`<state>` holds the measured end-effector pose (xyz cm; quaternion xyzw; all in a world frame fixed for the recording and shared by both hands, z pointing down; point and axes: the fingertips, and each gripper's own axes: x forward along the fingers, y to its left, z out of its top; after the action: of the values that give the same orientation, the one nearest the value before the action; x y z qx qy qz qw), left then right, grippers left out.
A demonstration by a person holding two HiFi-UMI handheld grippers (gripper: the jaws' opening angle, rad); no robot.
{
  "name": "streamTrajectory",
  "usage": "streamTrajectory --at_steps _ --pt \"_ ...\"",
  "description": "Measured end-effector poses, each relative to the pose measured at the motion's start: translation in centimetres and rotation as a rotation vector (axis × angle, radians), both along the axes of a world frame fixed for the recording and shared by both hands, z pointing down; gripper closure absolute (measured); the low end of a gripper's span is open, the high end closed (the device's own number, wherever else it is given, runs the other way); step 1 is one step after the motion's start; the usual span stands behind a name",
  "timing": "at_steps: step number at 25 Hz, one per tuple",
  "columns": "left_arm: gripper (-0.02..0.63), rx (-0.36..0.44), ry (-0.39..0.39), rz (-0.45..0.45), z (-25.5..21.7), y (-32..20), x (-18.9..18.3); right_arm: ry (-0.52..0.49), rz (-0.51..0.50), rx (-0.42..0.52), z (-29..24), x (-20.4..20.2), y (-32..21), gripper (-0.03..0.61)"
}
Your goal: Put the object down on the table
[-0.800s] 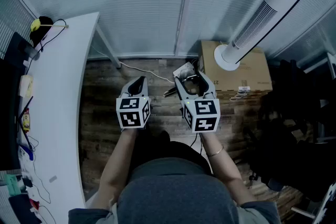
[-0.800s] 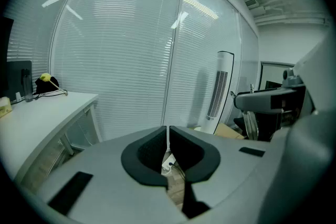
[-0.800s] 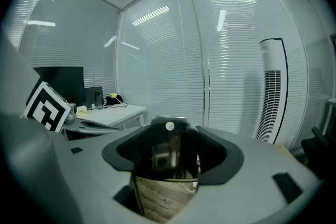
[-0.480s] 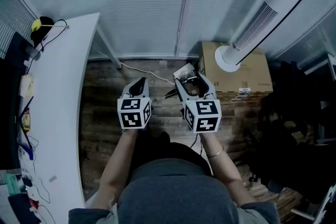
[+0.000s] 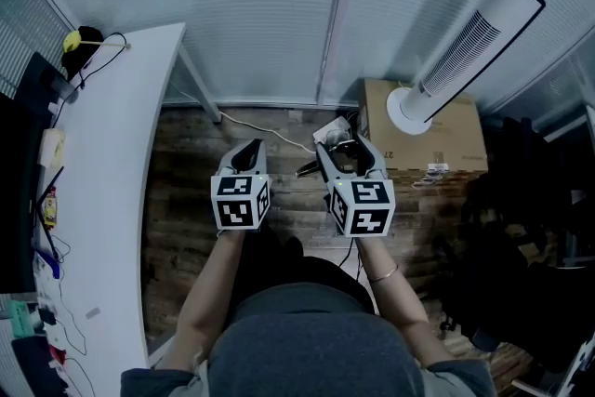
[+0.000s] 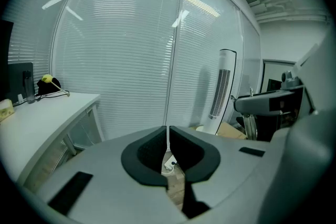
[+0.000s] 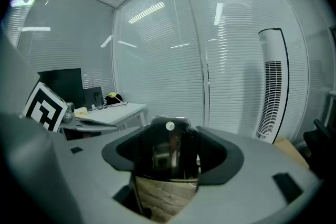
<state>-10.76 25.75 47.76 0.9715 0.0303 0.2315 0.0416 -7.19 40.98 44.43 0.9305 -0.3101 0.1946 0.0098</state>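
1. Left gripper [image 5: 249,154]: light grey moulded shell, black curved jaw pads, black rectangular slots in the shell.
2. Right gripper [image 5: 346,148]: identical grey shell and black pads.
3. Cube [image 5: 241,201]: one on each gripper, white faces printed with black square markers.
4. Clothing: grey top [image 5: 307,344] with short sleeves [image 5: 147,381].
5. Bracelet [image 5: 382,273]: thin band on the right wrist.

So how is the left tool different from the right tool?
The left tool has its jaws pressed together, while the right tool has its jaws wide apart. The left tool holds nothing, but the right tool grips a dark shiny object. Both tools carry a black-and-white marker cube and are held above the wooden floor.
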Motion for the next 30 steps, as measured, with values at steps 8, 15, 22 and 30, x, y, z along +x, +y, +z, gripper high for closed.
streamTrajectory --at_steps 8,15,22,30 --pt "0.583 -0.006 -0.024 -0.036 1.1 -3.2 2.2 -0.027 0.0 -0.001 0.8 3.2 -2.5 0.281" --pt "0.583 -0.021 -0.038 -0.069 2.1 -8.5 7.7 -0.05 -0.003 -0.002 1.6 9.0 -6.8 0.281" --pt "0.583 -0.03 -0.048 -0.09 2.1 -15.7 14.4 -0.058 -0.01 -0.015 1.3 16.4 -13.7 0.28" --pt "0.583 -0.036 -0.047 -0.133 1.6 -24.7 20.6 -0.044 -0.05 -0.012 0.1 23.6 -22.9 0.281"
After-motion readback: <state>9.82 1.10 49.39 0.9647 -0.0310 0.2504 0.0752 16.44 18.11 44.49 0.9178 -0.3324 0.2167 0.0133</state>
